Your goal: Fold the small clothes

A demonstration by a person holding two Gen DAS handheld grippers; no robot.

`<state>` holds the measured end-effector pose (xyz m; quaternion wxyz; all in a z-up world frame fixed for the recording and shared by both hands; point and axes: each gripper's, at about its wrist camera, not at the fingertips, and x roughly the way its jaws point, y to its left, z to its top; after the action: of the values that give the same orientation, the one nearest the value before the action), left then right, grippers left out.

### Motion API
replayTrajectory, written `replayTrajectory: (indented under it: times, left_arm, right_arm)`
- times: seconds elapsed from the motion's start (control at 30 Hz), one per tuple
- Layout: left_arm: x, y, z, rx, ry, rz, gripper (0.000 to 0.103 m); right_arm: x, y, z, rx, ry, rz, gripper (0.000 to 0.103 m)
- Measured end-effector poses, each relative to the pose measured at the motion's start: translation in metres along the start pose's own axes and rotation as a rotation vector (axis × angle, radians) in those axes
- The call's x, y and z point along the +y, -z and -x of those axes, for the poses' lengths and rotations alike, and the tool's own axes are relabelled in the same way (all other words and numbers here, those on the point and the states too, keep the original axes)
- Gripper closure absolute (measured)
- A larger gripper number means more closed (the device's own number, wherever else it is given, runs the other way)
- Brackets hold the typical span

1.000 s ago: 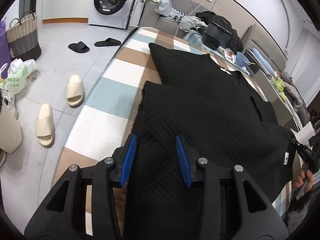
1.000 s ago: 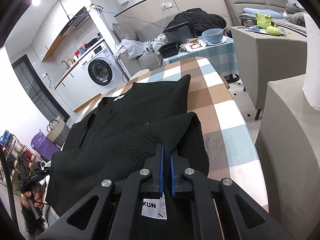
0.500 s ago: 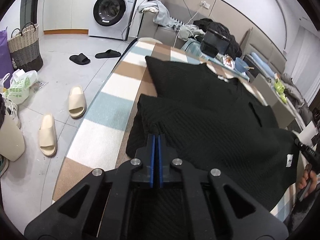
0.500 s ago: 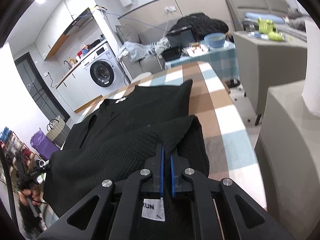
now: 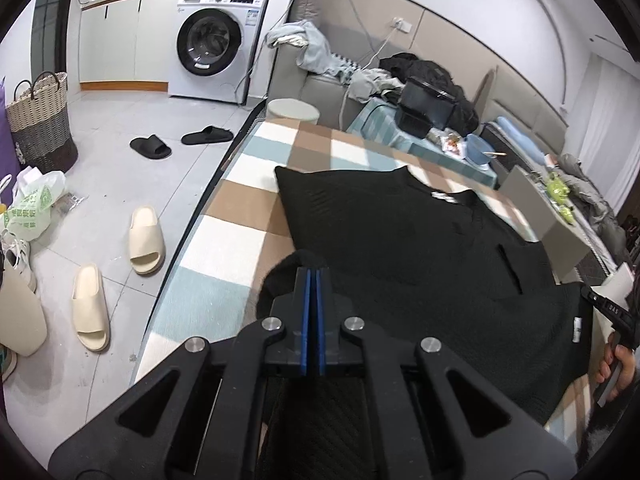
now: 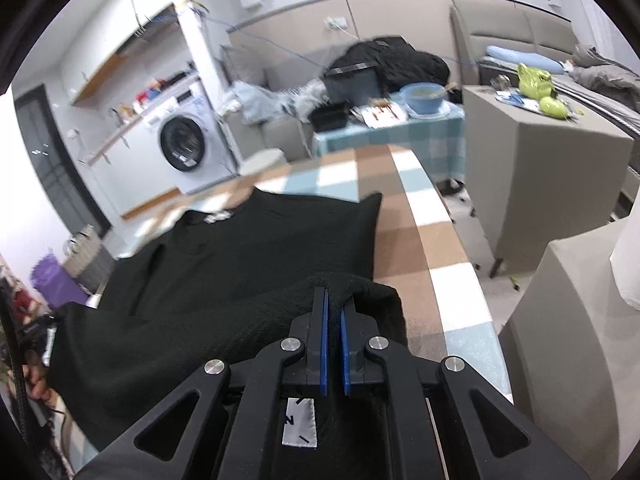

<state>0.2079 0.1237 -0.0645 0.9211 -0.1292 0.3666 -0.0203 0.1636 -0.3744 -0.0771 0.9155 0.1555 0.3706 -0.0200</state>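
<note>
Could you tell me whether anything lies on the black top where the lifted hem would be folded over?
Nothing visible does. Both the left gripper and the right gripper are shut on the near edge of the black top, and the part lying flat ahead carries only its own neck label.

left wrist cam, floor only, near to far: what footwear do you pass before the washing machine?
White sneaker at the left edge and the cream slides → black slides → washing machine. The order within each pair is left out.
</note>
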Motion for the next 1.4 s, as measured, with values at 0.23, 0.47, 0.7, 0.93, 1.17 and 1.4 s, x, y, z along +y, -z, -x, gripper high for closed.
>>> replayTrajectory:
  times: [0.23, 0.47, 0.7, 0.93, 1.17, 1.4]
  left_arm:
    - [0.010, 0.013, -0.016, 0.069, 0.006, 0.024, 0.097]
    - [0.032, 0.034, -0.019, 0.100, 0.050, 0.122, 0.050]
    - [0.022, 0.041, -0.036, 0.135, 0.029, 0.089, 0.050]
    - [0.001, 0.047, -0.044, 0.160, 0.033, -0.019, 0.072]
    - [-0.003, 0.052, -0.039, 0.157, 0.036, -0.027, 0.075]
    - [-0.004, 0.069, -0.017, 0.164, 0.019, -0.060, 0.075]
  right_arm:
    - [-0.010, 0.011, -0.014, 0.094, 0.015, -0.054, 0.072]
    - [-0.031, 0.031, 0.000, 0.101, -0.102, -0.127, 0.046]
    - [-0.027, 0.034, -0.013, 0.137, -0.159, -0.117, 0.046]
    - [-0.006, 0.034, -0.021, 0.163, -0.166, -0.014, 0.074]
    - [0.001, 0.045, -0.020, 0.197, -0.186, 0.040, 0.077]
    - [-0.003, 0.062, -0.003, 0.203, -0.206, 0.028, 0.077]
